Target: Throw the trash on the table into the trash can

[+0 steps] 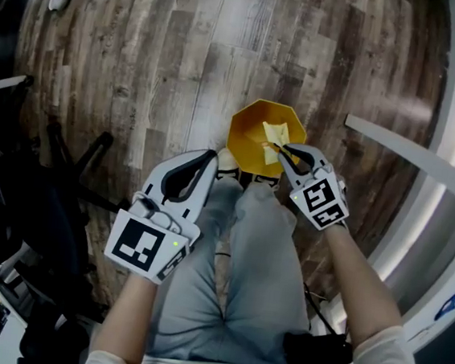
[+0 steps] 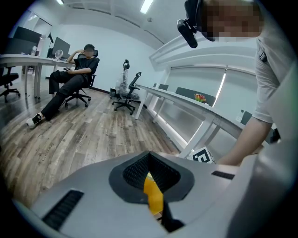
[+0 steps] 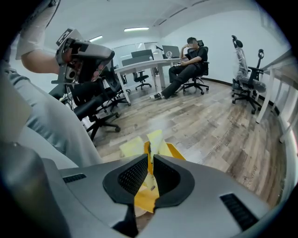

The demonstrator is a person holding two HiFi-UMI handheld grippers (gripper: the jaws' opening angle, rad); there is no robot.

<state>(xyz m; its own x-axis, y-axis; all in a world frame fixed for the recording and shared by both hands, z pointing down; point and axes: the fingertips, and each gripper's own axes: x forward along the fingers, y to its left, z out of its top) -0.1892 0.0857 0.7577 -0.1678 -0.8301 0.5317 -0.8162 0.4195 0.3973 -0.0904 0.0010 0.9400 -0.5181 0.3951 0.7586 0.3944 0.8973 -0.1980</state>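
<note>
Head view: the right gripper clamps a pale-yellow paper scrap at its fingers' tips, over the mouth of the yellow trash can on the floor. Left gripper view: the left gripper has its fingers meeting at the tips. Right gripper view: the scrap's creased leaves jut beyond the clamped fingers.

Floor: grey-brown wood planks.
Desks: long, white.
Chairs: black swivel; a person sits in one.
Light: ceiling strips, lit.
</note>
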